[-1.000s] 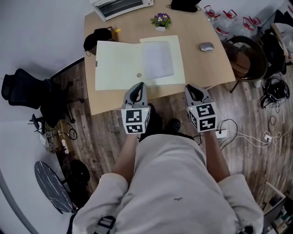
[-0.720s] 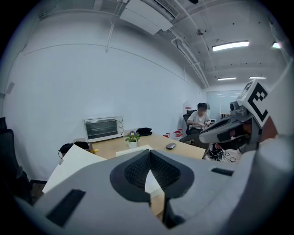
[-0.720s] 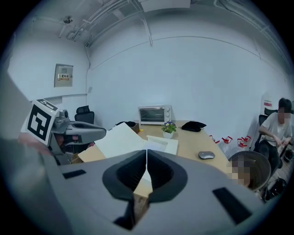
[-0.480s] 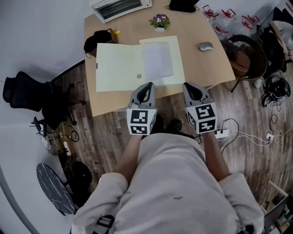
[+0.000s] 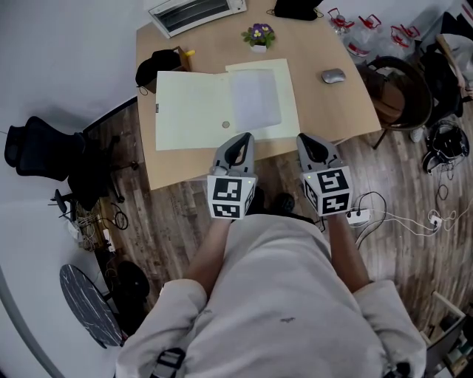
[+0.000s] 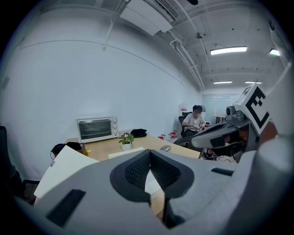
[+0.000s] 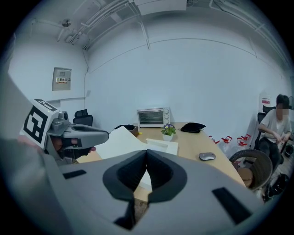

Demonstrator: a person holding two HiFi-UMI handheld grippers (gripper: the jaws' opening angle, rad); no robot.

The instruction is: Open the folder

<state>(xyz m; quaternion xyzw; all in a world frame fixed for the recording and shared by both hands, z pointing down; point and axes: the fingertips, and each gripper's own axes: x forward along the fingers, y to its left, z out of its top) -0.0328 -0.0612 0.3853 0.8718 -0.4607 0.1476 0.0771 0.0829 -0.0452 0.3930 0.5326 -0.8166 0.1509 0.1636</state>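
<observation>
We find bare tabletop (image 5: 325,107) right of the folder (image 5: 199,107), a mouse (image 5: 333,74) its only obstacle; a potted flower (image 5: 259,33) and black bag (image 5: 157,63) crowd the folder's far edge. A wicker chair (image 5: 403,92) hems the table's right side.

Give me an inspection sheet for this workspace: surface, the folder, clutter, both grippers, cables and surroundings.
Surface: light wooden table.
Job's things: pale yellow folder lies open, clear pocket on its right half.
Clutter: toaster oven, potted flowers, mouse, black bag.
Grippers: left gripper and right gripper both shut, empty, at the table's near edge.
Cables: white cables and power strip on the floor, right.
Surroundings: office chair left, wicker chair right, seated person beyond.
</observation>
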